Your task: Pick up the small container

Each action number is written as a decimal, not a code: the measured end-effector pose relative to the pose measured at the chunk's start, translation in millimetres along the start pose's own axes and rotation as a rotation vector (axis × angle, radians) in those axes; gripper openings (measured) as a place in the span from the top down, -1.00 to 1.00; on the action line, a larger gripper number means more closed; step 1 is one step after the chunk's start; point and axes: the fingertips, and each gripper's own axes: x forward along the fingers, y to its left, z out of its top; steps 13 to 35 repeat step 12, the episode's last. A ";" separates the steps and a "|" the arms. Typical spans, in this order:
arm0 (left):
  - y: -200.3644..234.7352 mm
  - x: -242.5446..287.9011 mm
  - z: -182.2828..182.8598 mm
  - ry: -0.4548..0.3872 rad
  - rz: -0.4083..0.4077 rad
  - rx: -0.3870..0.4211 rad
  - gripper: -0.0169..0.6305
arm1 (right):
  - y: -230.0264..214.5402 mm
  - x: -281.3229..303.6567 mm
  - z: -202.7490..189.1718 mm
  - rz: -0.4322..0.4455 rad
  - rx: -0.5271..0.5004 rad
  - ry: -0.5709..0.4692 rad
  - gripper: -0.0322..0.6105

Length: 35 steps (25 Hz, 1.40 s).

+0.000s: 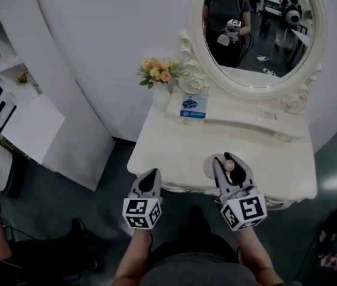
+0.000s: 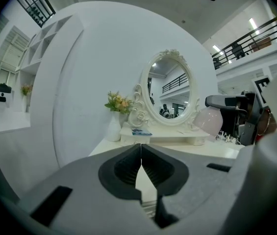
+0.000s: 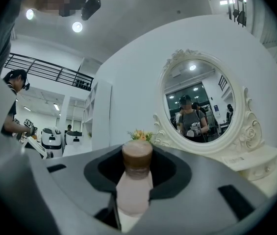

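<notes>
The small container (image 3: 134,190) is a pale pink bottle with a brown cap, standing upright between the jaws of my right gripper (image 3: 137,154), which is shut on it. In the head view the right gripper (image 1: 230,164) holds the container (image 1: 228,165) over the front of the white dressing table (image 1: 168,154). From the left gripper view the container (image 2: 208,120) shows as a rounded pink body held off the tabletop at the right. My left gripper (image 1: 150,180) hangs at the table's front edge to the left, jaws (image 2: 141,156) shut with nothing in them.
A white vase of yellow flowers (image 1: 158,79) and a blue card (image 1: 193,106) stand at the table's back left. The oval mirror (image 1: 257,31) rises behind a low raised shelf (image 1: 257,119). White shelving (image 1: 13,76) stands to the left, and dark floor surrounds the table.
</notes>
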 end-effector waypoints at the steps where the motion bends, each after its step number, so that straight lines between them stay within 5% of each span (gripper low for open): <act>1: 0.1 -0.6 0.4 0.000 0.000 0.000 0.93 | 0.2 -0.3 0.5 0.000 0.000 0.000 0.49; 35: -0.1 1.2 5.0 -0.014 0.002 0.001 0.93 | 1.3 3.8 3.0 0.015 -0.009 -0.005 0.49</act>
